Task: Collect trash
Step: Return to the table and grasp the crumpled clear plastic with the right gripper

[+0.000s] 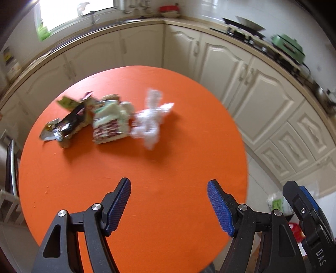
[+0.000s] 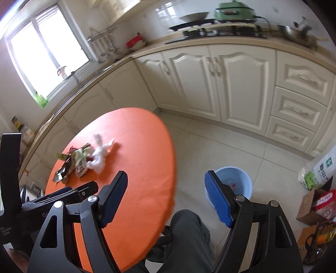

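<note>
A pile of trash lies on the round orange table (image 1: 147, 210): a dark foil wrapper (image 1: 69, 124), a green-and-white crumpled pack (image 1: 111, 124) and a wad of white plastic (image 1: 151, 119). My left gripper (image 1: 169, 184) hovers over the table's near half, short of the pile, open and holding nothing. My right gripper (image 2: 167, 176) hangs over the table's right edge, open with nothing between its blue pads. The same pile (image 2: 84, 161) shows far to its left. A light blue bucket (image 2: 235, 182) stands on the floor just right of the table.
Cream kitchen cabinets (image 2: 210, 84) curve behind the table, with a stove and a green appliance (image 2: 233, 10) on the counter. A person's trousered leg (image 2: 189, 237) sits below the table edge. Bags and cardboard boxes (image 2: 315, 205) crowd the floor at the right.
</note>
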{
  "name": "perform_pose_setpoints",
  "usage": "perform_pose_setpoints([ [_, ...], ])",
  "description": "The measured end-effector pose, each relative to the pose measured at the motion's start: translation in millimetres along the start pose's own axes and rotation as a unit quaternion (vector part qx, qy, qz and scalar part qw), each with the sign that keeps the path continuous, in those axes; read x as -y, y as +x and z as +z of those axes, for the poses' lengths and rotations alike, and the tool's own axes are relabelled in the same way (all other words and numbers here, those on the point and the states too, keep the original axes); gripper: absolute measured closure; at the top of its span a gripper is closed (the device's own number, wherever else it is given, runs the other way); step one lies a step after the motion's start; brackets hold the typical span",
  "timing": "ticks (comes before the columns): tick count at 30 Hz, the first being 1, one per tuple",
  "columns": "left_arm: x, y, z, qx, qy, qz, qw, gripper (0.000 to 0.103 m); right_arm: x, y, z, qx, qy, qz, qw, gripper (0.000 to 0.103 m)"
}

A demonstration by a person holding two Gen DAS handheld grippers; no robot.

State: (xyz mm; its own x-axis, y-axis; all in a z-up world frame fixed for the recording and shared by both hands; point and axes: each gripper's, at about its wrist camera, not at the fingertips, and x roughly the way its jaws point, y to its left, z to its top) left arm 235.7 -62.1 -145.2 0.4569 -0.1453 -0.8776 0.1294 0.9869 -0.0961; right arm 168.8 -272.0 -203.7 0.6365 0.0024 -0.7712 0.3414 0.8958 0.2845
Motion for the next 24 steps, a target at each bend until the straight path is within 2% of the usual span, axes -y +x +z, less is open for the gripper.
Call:
perform_pose_setpoints([
  [11, -117.2, -12.0, 1.2, -0.009, -0.109, 0.034, 0.9934, 0.032, -99.0, 59.5, 5.6, -0.043, -0.072, 0.028, 0.996, 0.022],
  [18, -158.1, 7.3, 18.1, -0.023, -0.141, 0.049, 0.9886, 0.032, -140.0, 116.6, 8.8, -0.085, -0.119, 0.001, 0.989, 0.021],
  [24, -175.3, 36.4, 38.0, -0.035, -0.159, 0.049, 0.9854, 0.032, -158.9, 163.8, 15.1, -0.118, -0.149, -0.019, 0.982, 0.021],
])
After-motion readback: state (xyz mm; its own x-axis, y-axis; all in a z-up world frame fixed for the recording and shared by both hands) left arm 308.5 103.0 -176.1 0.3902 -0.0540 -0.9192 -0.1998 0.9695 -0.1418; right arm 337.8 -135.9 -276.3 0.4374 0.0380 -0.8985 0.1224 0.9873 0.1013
